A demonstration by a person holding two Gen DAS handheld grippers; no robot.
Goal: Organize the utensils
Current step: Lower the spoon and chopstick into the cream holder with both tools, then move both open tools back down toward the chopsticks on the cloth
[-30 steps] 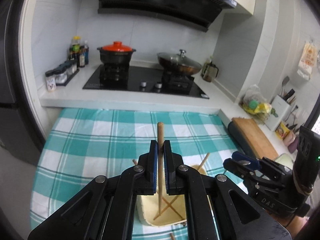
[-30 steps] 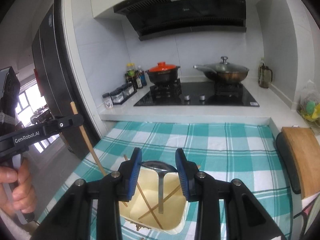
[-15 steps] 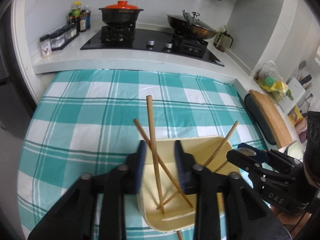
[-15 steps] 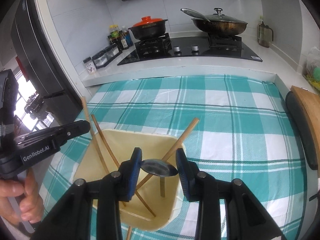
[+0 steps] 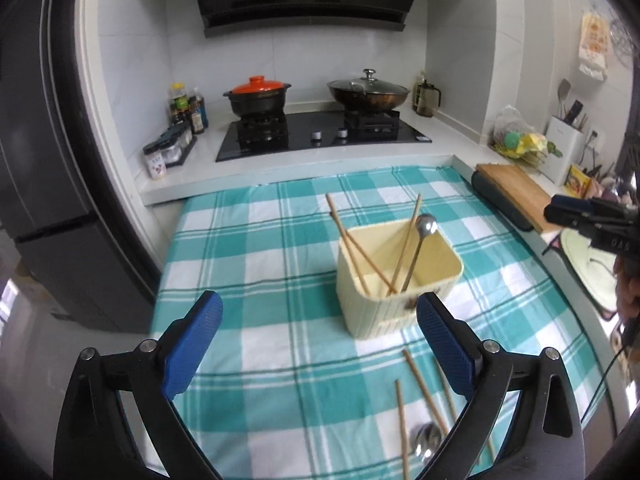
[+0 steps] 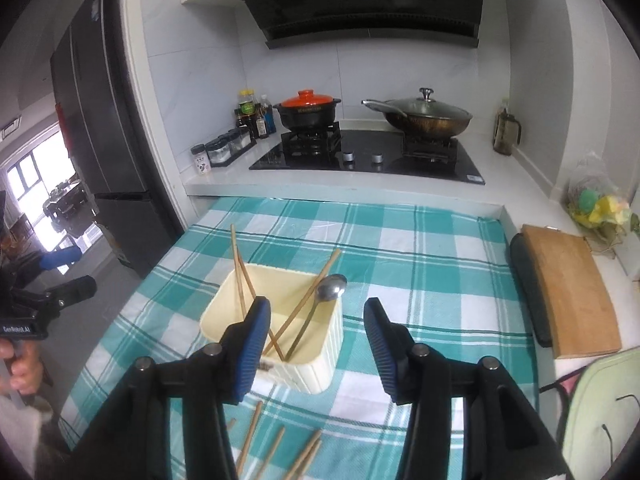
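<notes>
A cream utensil holder (image 5: 396,312) (image 6: 320,364) stands on the teal checked cloth. It holds three wooden chopsticks (image 5: 352,240) (image 6: 240,272) and a metal spoon (image 5: 426,225) (image 6: 331,286), all leaning on its rim. My left gripper (image 5: 316,304) is back from the holder, its jaws opening wide with nothing between them. My right gripper (image 6: 316,306) hangs just before the holder, its jaws also opening and empty. Loose chopsticks (image 5: 424,392) (image 6: 250,436) and a second spoon (image 5: 426,440) lie on the cloth in front of the holder.
Behind the cloth a white counter carries a black hob (image 5: 320,138) with an orange-lidded pot (image 5: 258,98) and a lidded wok (image 5: 368,92). A wooden cutting board (image 6: 568,292) lies to the right, a dark fridge (image 5: 44,140) stands left, and spice jars (image 6: 224,150) sit near the hob.
The left gripper opened and let go of its chopstick, which now leans in the holder. The right gripper released the spoon into the holder. Both grippers pulled back from it.
</notes>
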